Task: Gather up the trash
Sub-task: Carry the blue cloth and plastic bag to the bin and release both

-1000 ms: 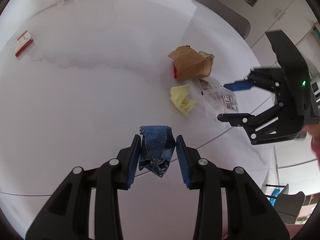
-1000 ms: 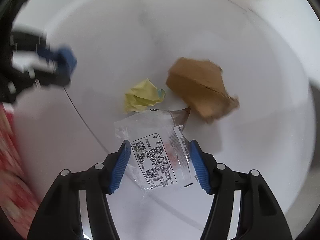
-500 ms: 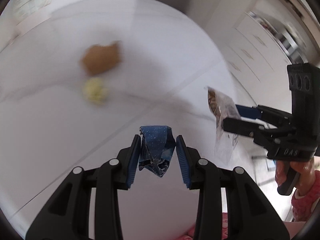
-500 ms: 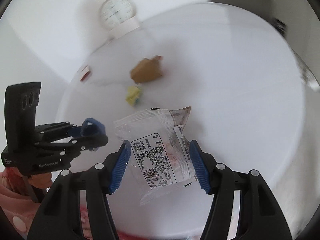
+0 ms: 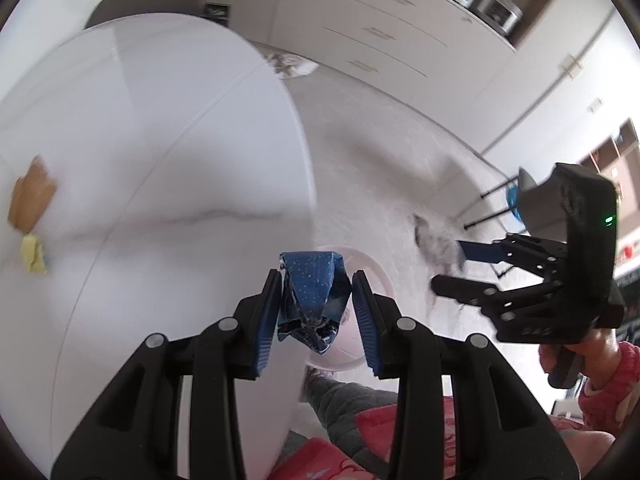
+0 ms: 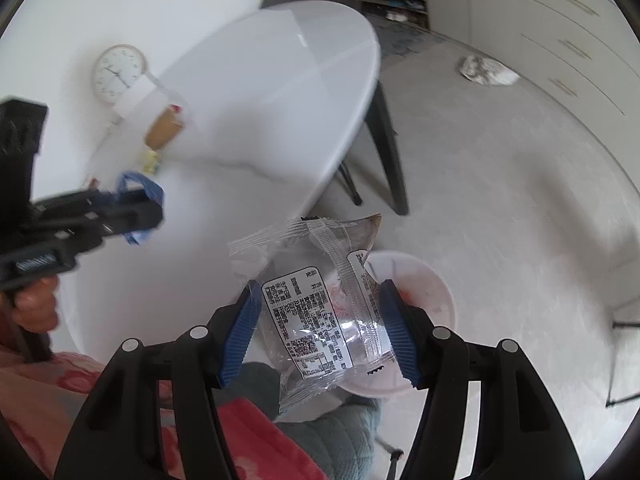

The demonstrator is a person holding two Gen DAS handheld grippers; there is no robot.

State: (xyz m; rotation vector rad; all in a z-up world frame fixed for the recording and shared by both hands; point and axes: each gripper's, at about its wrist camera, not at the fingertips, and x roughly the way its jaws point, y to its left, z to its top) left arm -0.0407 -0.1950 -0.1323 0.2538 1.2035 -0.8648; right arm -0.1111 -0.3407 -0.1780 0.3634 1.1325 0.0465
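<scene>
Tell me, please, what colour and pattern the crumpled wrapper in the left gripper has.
The wrapper is dark blue with small white dots, clearest in the left wrist view.

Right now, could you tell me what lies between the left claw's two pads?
A crumpled blue wrapper, pinched between the left claw's pads; the left wrist view shows it, above a white bin.

We look steeply down along each hand-held gripper from just behind its fingers. The left view faces past the desk [image 5: 160, 160] edge toward the floor; the right view, further right, takes in desk [image 6: 280, 80], floor and the white bin [image 6: 436, 292]. Both share desk edge, bin [image 5: 376, 276] and each other's gripper
</scene>
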